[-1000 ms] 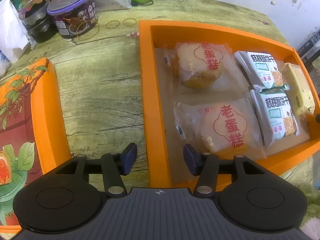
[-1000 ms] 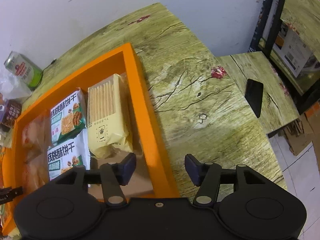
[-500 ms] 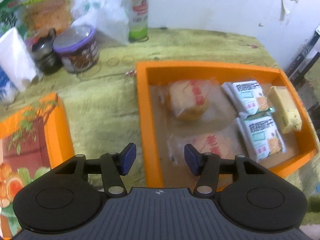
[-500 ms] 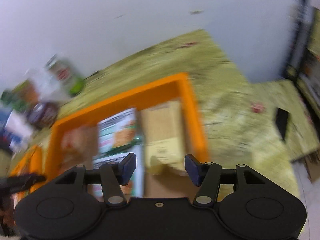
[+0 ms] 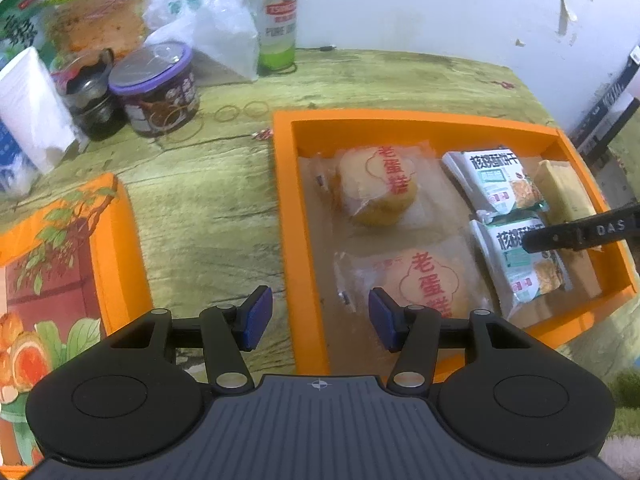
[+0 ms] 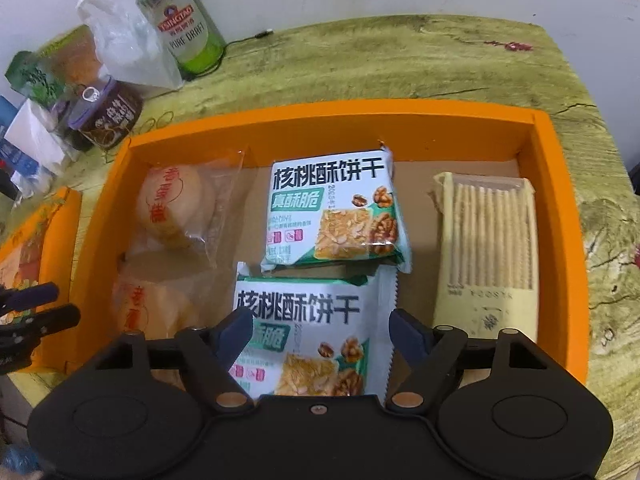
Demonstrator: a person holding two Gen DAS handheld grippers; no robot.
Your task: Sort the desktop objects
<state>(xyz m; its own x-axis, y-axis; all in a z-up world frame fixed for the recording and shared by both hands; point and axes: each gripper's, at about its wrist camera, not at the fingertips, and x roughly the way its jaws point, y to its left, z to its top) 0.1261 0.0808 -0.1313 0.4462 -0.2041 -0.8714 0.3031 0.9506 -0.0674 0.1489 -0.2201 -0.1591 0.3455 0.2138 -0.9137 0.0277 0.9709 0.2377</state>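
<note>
While its jaws are opening, the right gripper (image 6: 320, 330) hangs over the near walnut biscuit packet (image 6: 308, 344), not pinching it.

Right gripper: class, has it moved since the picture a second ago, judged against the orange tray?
Yes. The right gripper, then over the orange tray's right wall, now hangs inside over the near walnut biscuit packet, jaws opening.

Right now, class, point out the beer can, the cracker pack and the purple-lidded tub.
beer can (image 6: 188, 32), right wrist view, label.
cracker pack (image 6: 490, 236), right wrist view, clear window.
purple-lidded tub (image 5: 154, 64), left wrist view, lid.
</note>
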